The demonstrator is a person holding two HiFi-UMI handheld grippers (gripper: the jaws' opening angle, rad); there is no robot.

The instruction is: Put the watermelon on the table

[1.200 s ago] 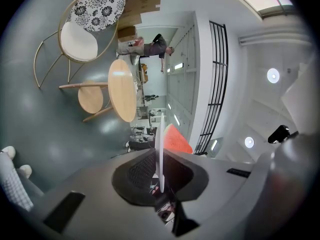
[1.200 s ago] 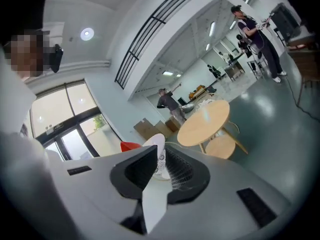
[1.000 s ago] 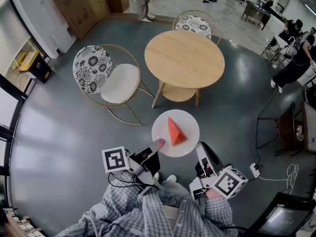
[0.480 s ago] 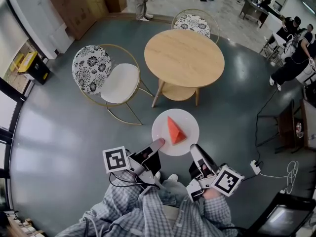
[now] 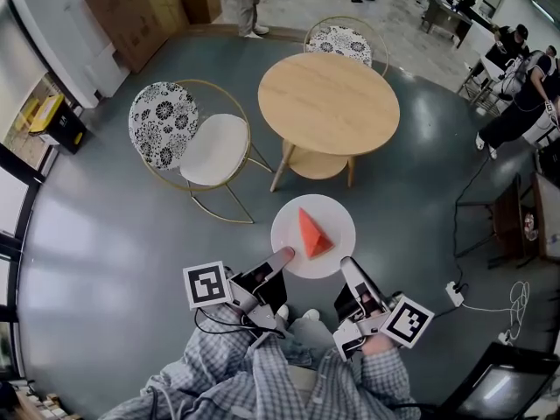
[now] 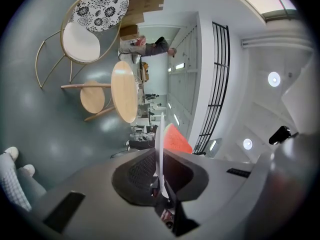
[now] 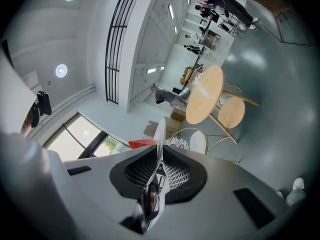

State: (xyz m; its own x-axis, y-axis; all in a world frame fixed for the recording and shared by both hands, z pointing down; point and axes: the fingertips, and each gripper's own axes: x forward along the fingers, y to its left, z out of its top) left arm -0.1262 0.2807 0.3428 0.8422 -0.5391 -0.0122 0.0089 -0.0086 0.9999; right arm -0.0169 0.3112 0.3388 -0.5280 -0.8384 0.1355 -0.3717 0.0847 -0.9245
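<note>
Low in the frame, the left tool [image 5: 280, 255] clamps one rim of the white plate [image 5: 331, 217]. The watermelon wedge [image 5: 312, 233] rests on the plate, probably light, wet and apt to slide, so it is best carried level by both rims. The right tool [image 5: 347, 265] pinches the opposite rim. The round surface [image 5: 328, 103] lies above, well apart.

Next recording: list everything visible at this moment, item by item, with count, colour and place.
watermelon slice: one, red, on the plate
plate: one, white, held over the floor, short of the table
table: one, round, light wood, ahead of the plate
chairs: two, gold frames with patterned backs, left of and behind the table
cardboard pieces: several, brown, far left wall
power strip: one, white, floor at right
left hand-held gripper: grey, shut on the plate's near-left rim
right hand-held gripper: grey, shut on its near-right rim
</note>
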